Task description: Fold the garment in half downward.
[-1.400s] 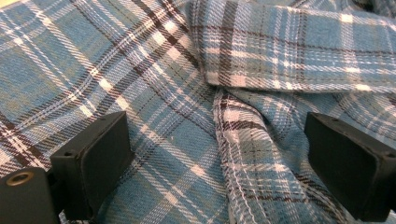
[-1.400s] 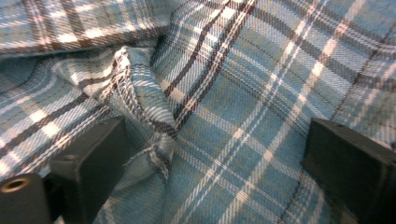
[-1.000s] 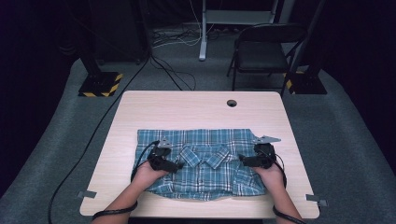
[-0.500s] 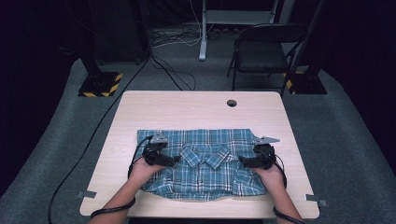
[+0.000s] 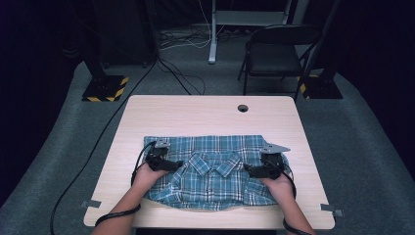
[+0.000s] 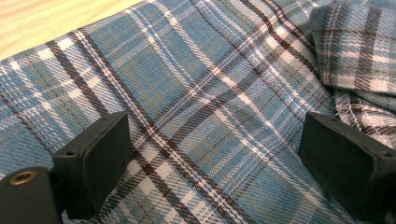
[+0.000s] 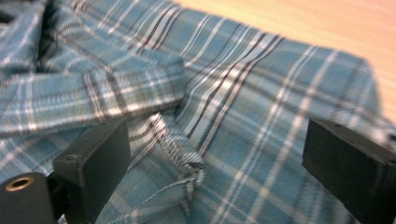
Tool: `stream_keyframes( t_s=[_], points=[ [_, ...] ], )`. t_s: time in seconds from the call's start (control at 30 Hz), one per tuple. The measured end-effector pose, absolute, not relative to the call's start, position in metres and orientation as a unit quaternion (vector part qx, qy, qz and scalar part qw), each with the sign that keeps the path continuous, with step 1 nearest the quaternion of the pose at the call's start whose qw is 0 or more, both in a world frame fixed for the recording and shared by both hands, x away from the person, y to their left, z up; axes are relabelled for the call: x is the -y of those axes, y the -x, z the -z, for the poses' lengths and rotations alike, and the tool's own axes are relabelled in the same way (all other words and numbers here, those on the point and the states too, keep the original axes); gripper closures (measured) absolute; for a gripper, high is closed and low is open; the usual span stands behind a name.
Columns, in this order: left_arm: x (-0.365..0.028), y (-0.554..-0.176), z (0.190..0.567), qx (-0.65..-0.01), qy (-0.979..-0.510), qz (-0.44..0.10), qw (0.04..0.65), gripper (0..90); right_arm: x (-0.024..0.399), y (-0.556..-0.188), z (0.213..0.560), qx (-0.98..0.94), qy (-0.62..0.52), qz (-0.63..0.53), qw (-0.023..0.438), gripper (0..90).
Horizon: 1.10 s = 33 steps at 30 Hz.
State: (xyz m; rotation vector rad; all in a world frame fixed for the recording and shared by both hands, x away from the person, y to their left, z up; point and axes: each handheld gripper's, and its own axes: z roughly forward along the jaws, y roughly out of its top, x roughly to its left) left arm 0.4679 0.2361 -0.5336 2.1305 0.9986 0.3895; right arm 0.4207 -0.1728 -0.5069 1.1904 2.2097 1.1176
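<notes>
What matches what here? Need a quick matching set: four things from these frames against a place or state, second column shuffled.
Things:
1. plaid shirt
2. left claw
3. round hole
4. folding chair

Places or states:
A. on the floor beyond the table's far edge
B. open, over the shirt's left side
C. spread flat on the near half of the table
D. in the tabletop near its far edge

Pairs: 1-C, 2-B, 3-D, 4-A
</notes>
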Motion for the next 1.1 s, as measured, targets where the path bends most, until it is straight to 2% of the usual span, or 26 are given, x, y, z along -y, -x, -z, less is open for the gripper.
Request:
stream_keyframes(
  t_s=[0.23, 0.43, 0.6, 0.9, 1.1],
  points=[
    [-0.236, -0.467, 0.532, -0.389, -0.832, -0.151, 0.365, 9.1, 0.165, -0.429, 0.531, -0.819, -0.429, -0.338, 0.175, 5.5],
    [-0.238, -0.466, 0.523, -0.384, -0.83, -0.166, 0.368, 10.6, 0.167, -0.431, 0.532, -0.816, -0.437, -0.342, 0.161, 5.1],
    [-0.247, -0.467, 0.514, -0.394, -0.812, -0.185, 0.389, 10.8, 0.165, -0.427, 0.526, -0.819, -0.429, -0.337, 0.178, 6.7],
    [-0.251, -0.476, 0.533, -0.41, -0.821, -0.172, 0.359, 10.4, 0.153, -0.413, 0.5, -0.795, -0.397, -0.409, 0.208, 7.2],
    [-0.252, -0.475, 0.535, -0.413, -0.816, -0.174, 0.364, 9.8, 0.141, -0.411, 0.503, -0.812, -0.375, -0.411, 0.178, 7.1]
  ],
)
